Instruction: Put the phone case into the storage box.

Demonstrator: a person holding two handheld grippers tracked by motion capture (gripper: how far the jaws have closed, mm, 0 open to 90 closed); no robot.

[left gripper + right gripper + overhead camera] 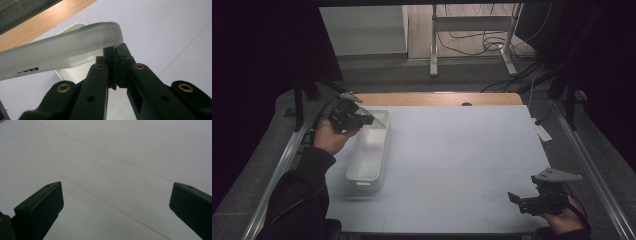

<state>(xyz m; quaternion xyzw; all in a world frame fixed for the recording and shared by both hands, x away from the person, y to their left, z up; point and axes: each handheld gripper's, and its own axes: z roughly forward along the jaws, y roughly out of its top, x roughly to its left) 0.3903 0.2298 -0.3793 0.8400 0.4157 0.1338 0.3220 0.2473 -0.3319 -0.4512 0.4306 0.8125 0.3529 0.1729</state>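
Note:
My left gripper (362, 119) (116, 53) hovers over the far end of a white rectangular bin (362, 177) (75, 72) at the table's left. Its jaws are shut on the edge of a translucent, frosted phone case (62, 51) (381, 119), which sticks out sideways above the bin. The case's port cut-outs face the camera in the left gripper view. My right gripper (517, 199) (116, 195) rests low near the table's front right corner. It stands open, with only bare table surface between its black jaws.
The white table top (462, 150) has a wooden strip (437, 98) along its far edge. Metal rails (592, 165) run down both sides. Beyond the table are a desk frame and loose cables on the floor (482, 42).

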